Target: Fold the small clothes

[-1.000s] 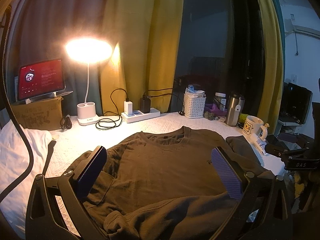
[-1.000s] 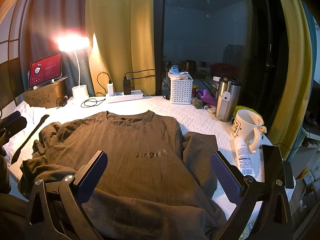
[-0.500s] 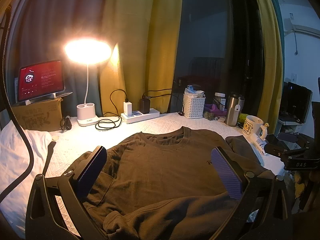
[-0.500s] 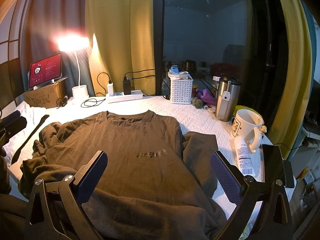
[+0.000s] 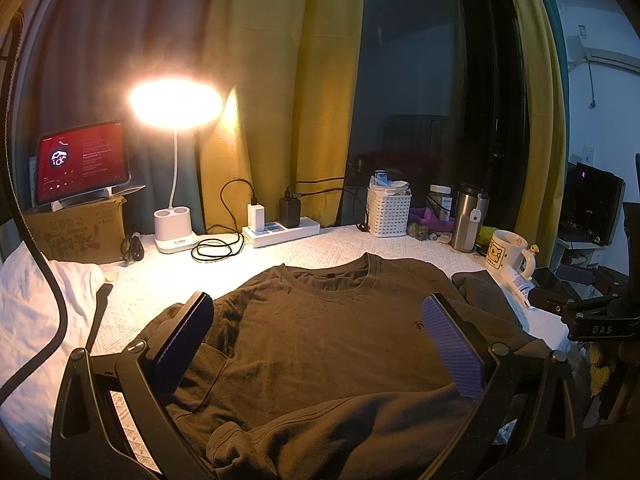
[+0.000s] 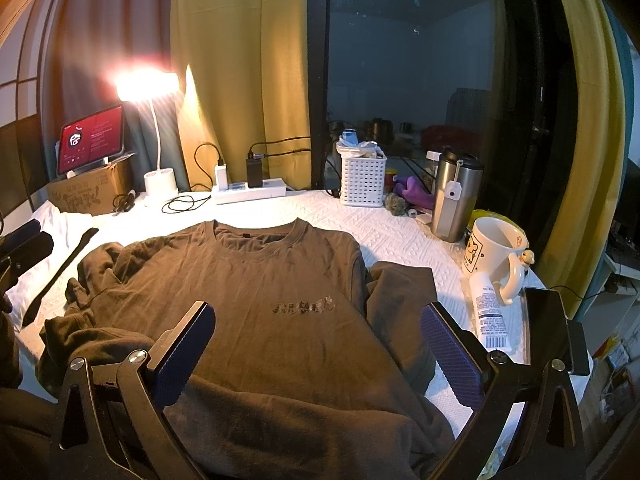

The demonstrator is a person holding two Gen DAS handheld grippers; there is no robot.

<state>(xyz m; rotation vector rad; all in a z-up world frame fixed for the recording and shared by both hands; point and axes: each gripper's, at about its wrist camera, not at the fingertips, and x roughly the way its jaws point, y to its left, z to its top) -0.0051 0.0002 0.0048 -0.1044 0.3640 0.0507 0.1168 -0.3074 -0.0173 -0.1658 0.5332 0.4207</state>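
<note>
A dark olive T-shirt (image 5: 332, 340) (image 6: 260, 292) lies face up on the white textured table cover, collar towards the window, small printed lettering on its chest. Its left sleeve is bunched and its bottom hem is rumpled near me. My left gripper (image 5: 320, 316) hovers open above the shirt's lower left part with nothing between its fingers. My right gripper (image 6: 318, 322) is open too, above the lower right part, and holds nothing. Part of the right gripper's frame (image 5: 592, 320) shows at the right edge of the left wrist view.
Along the back stand a lit desk lamp (image 5: 176, 128), a tablet (image 5: 80, 164) on a cardboard box, a power strip (image 5: 280, 232) with chargers and cables, and a white basket (image 6: 362, 178). At the right are a steel tumbler (image 6: 454, 196), a mug (image 6: 492, 256), a tube (image 6: 490, 312) and a phone (image 6: 546, 328).
</note>
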